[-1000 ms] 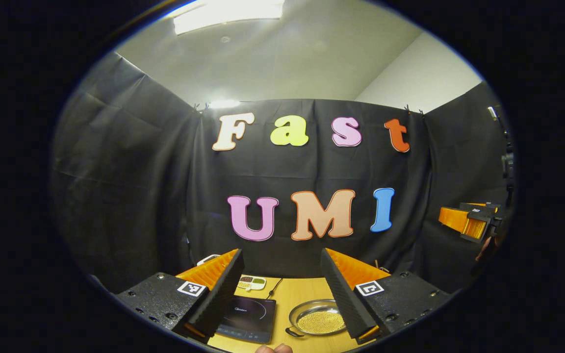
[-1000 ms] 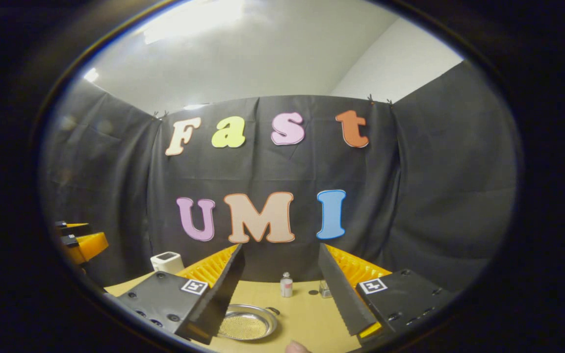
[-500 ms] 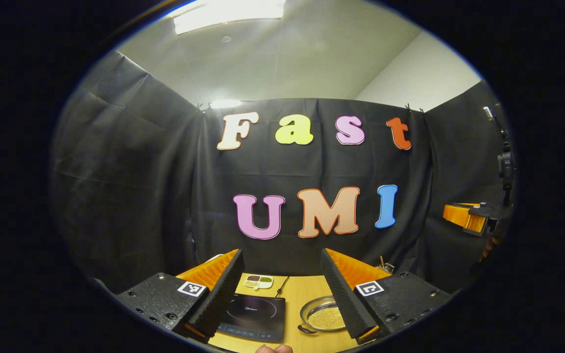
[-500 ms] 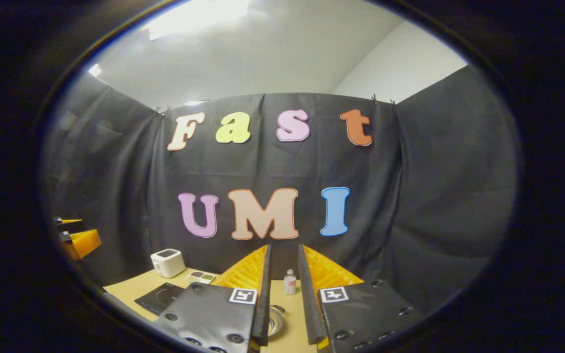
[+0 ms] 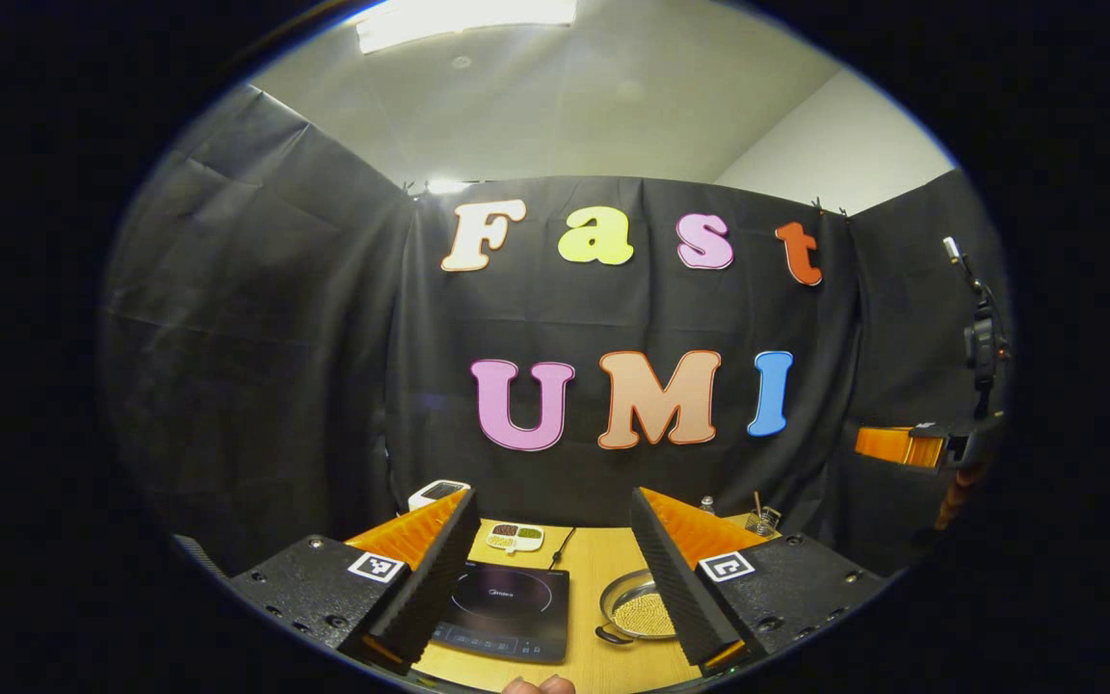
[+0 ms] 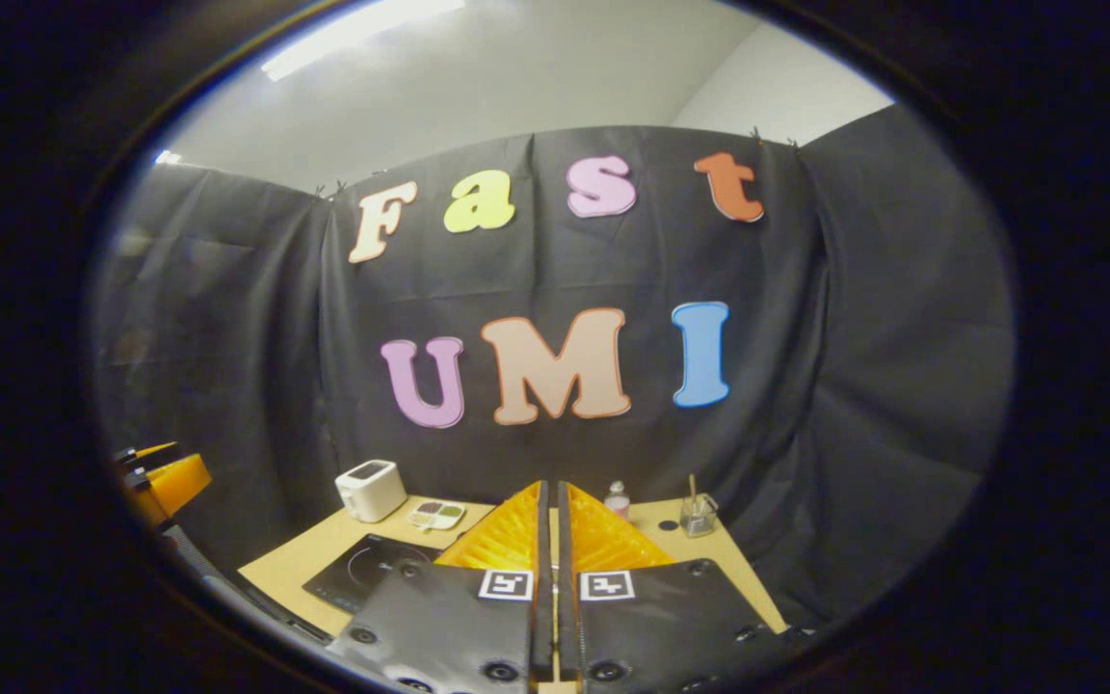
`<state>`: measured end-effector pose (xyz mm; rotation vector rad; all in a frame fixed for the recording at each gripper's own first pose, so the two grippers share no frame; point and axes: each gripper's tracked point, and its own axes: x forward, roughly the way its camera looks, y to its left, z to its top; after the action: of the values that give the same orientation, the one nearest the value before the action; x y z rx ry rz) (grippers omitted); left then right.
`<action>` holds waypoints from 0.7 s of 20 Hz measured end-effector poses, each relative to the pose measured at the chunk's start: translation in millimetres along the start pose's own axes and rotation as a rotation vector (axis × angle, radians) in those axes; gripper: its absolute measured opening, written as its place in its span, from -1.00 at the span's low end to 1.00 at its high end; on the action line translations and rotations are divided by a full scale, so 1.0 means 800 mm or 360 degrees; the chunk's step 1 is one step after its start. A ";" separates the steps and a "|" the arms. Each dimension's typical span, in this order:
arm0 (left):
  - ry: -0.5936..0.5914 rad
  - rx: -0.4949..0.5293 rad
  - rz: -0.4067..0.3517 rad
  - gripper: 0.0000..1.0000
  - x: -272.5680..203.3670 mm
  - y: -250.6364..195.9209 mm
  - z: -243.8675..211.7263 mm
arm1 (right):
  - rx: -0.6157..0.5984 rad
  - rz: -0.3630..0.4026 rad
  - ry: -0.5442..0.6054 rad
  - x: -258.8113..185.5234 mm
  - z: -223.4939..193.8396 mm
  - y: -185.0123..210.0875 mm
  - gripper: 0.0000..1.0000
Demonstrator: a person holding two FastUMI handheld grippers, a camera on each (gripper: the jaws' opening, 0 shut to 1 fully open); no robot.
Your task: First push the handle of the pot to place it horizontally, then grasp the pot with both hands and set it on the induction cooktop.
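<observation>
One pot (image 5: 640, 613) sits beside one induction cooktop (image 5: 505, 611) on one table (image 5: 595, 567).

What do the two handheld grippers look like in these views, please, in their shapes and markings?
The left gripper has two wedge-shaped, ribbed fingers on flat dark bases with screw holes, each base carrying a small square black-and-white marker. The right gripper is built the same way, with a matching marker on each base.
</observation>
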<state>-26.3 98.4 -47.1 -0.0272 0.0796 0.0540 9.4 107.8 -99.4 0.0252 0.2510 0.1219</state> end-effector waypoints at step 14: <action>0.0220 0.0098 0.0033 0.87 0.103 -0.009 -0.072 | 0.0068 0.0165 0.0505 0.103 -0.181 0.007 -0.95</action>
<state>51.9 94.2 -111.2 0.0318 0.2195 0.0703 52.4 124.8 -259.4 0.0617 0.5696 0.2243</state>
